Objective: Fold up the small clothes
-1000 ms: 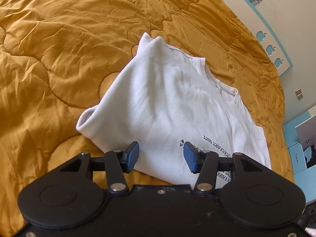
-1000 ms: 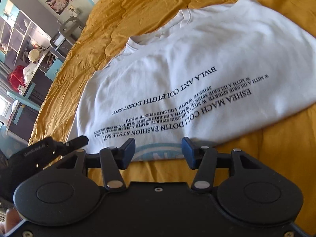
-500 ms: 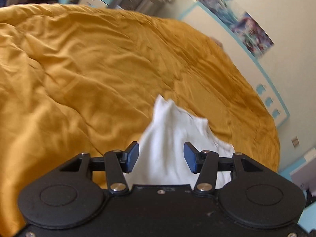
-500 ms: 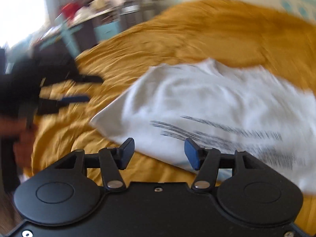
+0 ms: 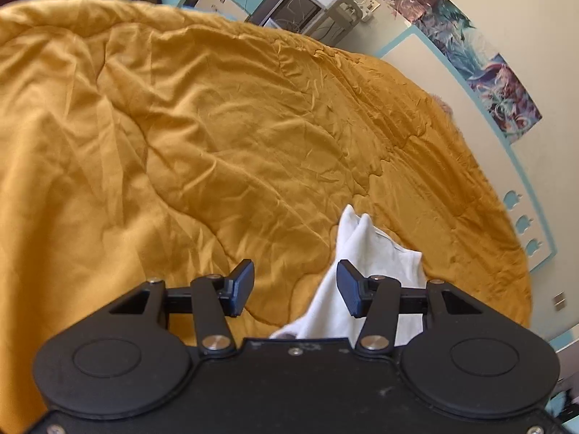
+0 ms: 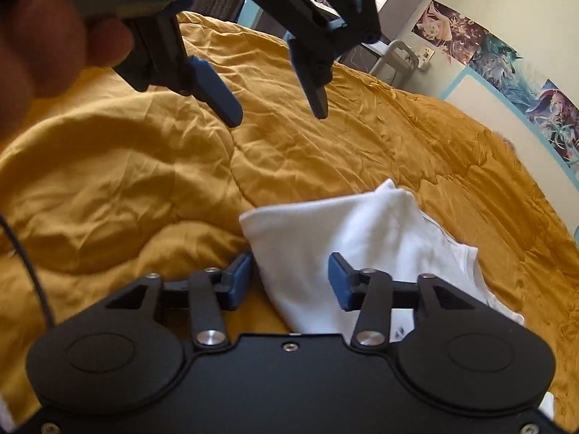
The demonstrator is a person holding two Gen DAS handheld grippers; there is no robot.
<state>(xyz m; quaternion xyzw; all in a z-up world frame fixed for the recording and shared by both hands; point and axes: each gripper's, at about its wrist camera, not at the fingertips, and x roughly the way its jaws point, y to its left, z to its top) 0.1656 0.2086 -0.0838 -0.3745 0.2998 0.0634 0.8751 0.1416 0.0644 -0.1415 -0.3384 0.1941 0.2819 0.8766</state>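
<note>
A white cotton T-shirt (image 6: 347, 242) lies partly folded on the bed, on a rumpled mustard-yellow quilted duvet (image 5: 217, 137). In the right wrist view it spreads from the centre of the picture toward four o'clock, with a doubled edge running along its eleven o'clock side and a little dark print just showing down by the tool's frame.

The right tool (image 6: 289, 282) hangs low over the near edge of the shirt with its blue pads well apart and nothing between them; whether the left pad touches the cloth I cannot tell. The left tool (image 6: 277, 108) is up in the air at twelve o'clock in that same view, also spread wide and empty, a hand (image 6: 47, 39) gripping its handle at ten o'clock. From the left tool's own camera (image 5: 295, 287) only a peaked corner of the shirt shows, at about five o'clock, with mostly bare duvet ahead.

The shirt looks light, limp and not at all slippery; it should sag and crease wherever it is not supported, and the soft duvet beneath will give under any push. I would judge the best hold to be a pinch on the doubled edge or a corner, taking both layers, one tool at each end, so the cloth lifts evenly instead of bunching.
</note>
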